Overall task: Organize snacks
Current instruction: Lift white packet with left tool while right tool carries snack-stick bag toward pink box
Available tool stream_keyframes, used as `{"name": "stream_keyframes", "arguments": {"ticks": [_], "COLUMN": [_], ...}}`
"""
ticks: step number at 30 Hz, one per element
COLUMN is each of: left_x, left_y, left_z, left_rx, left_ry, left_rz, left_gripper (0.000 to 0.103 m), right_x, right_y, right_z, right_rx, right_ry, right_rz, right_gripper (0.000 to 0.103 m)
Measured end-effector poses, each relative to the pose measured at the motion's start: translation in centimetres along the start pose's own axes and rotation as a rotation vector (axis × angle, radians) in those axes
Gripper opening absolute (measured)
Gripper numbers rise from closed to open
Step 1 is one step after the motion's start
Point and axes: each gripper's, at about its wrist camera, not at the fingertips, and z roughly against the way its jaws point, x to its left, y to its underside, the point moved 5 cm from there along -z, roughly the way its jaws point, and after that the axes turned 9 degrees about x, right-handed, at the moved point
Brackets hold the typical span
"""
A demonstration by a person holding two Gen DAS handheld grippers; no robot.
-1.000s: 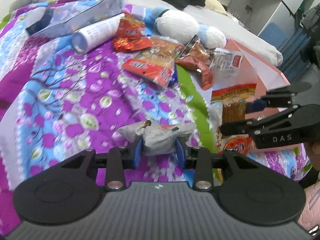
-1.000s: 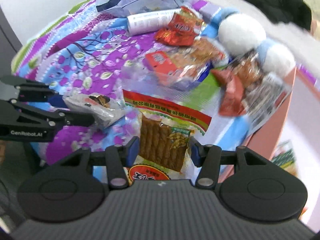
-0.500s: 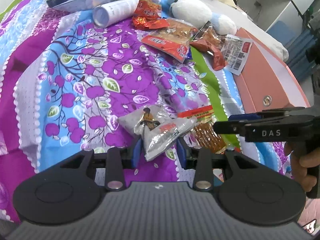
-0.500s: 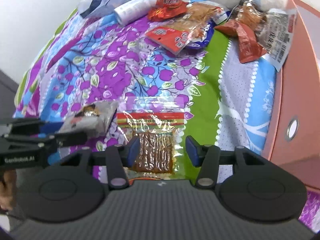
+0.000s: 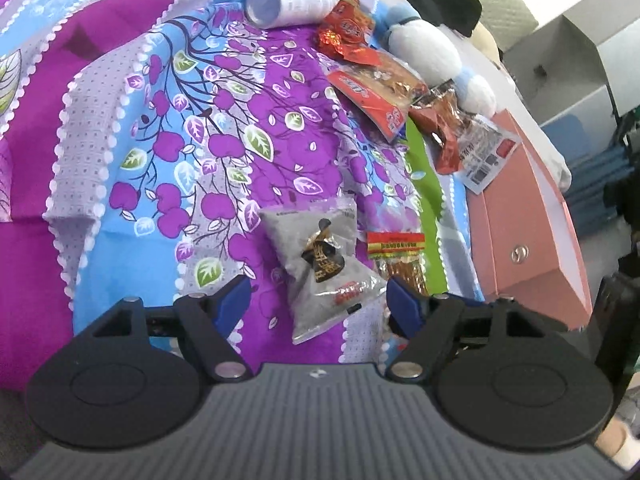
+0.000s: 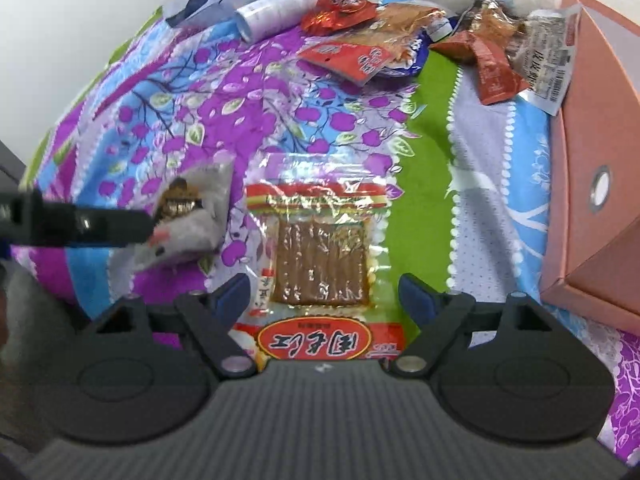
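A grey snack packet [image 5: 320,268] with a black and gold label lies flat on the flowered bedspread, between the wide-open fingers of my left gripper [image 5: 318,304]. Beside it on the right lies a clear packet of brown snack sticks [image 5: 400,256] with a red top band. In the right wrist view the stick packet [image 6: 320,256] lies between the open fingers of my right gripper [image 6: 326,294], and the grey packet [image 6: 184,216] sits to its left, partly behind the left gripper's finger [image 6: 80,226]. Both grippers are empty.
Several red and orange snack packets [image 5: 376,92] lie in a heap at the far side, with a white tube [image 5: 288,2] and a white and blue plush toy [image 5: 432,56]. A pink box [image 5: 528,232] stands at the right edge of the bed.
Both grippers lowered their packets onto the bedspread side by side, opened and let them go. The packets now lie flat and free.
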Motion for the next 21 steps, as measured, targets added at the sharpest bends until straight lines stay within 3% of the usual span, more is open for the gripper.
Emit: {"name": "stream_keyframes", "arguments": {"ticks": [7, 8, 10, 15, 19, 21], "left_x": [-0.1, -0.2, -0.5, -1.4, -1.9, -2.1], "left_y": [-0.8, -0.9, -1.2, -1.9, -2.6, -2.8], "left_z": [-1.2, -1.5, -2.2, -3.4, -4.3, -4.7], "left_rx": [0.012, 0.015, 0.026, 0.019, 0.017, 0.016], "left_ry": [-0.029, -0.029, -0.044, -0.079, -0.106, -0.135], "left_rz": [0.025, 0.023, 0.018, -0.017, -0.031, -0.05], "left_gripper": [0.079, 0.079, 0.079, 0.078, 0.077, 0.068], "right_x": [0.6, 0.6, 0.6, -0.3, -0.4, -0.7], "right_y": [-0.3, -0.4, -0.8, -1.5, -2.0, -2.2], "right_z": [-1.7, -1.9, -1.8, -1.3, -0.4, 0.1], "right_rx": [-0.037, -0.034, -0.023, 0.007, 0.015, 0.018], "right_ry": [0.055, 0.055, 0.067, 0.043, 0.055, 0.065], "right_rz": [0.013, 0.008, 0.023, 0.02, 0.034, 0.041], "right_gripper": [0.083, 0.081, 0.068, 0.058, 0.057, 0.057]}}
